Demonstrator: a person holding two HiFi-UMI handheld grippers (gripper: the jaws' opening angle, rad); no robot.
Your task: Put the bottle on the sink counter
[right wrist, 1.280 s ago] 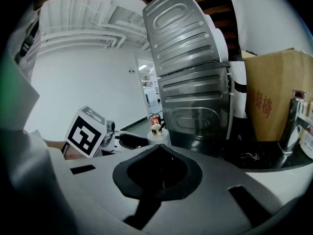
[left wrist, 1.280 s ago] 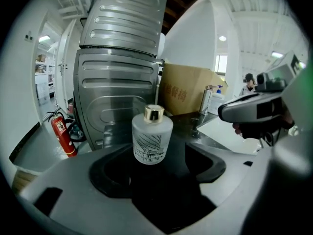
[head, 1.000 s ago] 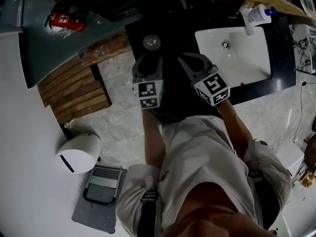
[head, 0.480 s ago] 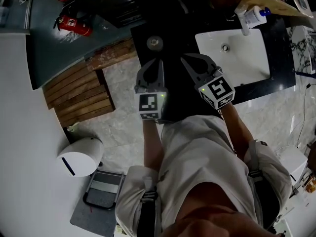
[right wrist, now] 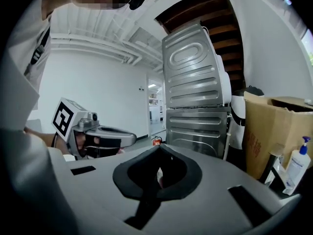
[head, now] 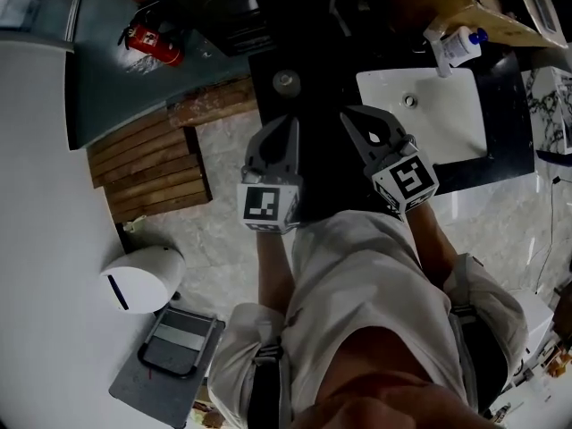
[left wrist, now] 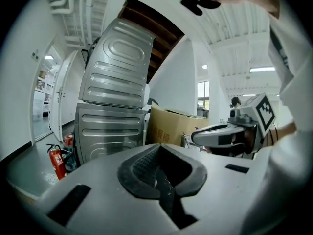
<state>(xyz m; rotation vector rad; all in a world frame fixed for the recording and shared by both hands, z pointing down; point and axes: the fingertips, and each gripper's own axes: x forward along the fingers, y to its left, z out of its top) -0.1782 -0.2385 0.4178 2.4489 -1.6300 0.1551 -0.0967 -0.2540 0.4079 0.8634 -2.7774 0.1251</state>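
Observation:
The bottle (head: pixel 458 45), white with a blue pump top, stands on the black sink counter (head: pixel 509 88) at the far corner of the white basin (head: pixel 447 132). It also shows in the right gripper view, where the bottle (right wrist: pixel 297 164) is far right beside a cardboard box (right wrist: pixel 266 131). Both grippers hang in the air in front of my chest, well short of it. My left gripper (head: pixel 284 123) has just closed its jaws and is shut with nothing in it. My right gripper (head: pixel 355 114) is shut and empty too.
Two stacked metal machines (left wrist: pixel 115 111) stand ahead past the counter. A red fire extinguisher (head: pixel 152 43) lies at the far left, with wooden slats (head: pixel 147 164) on the floor nearer. A white round bin (head: pixel 143 277) and a grey scale (head: pixel 174 347) sit lower left.
Both grippers have come up towards the head camera, their marker cubes now lower in the picture. The bottle has not moved on the counter.

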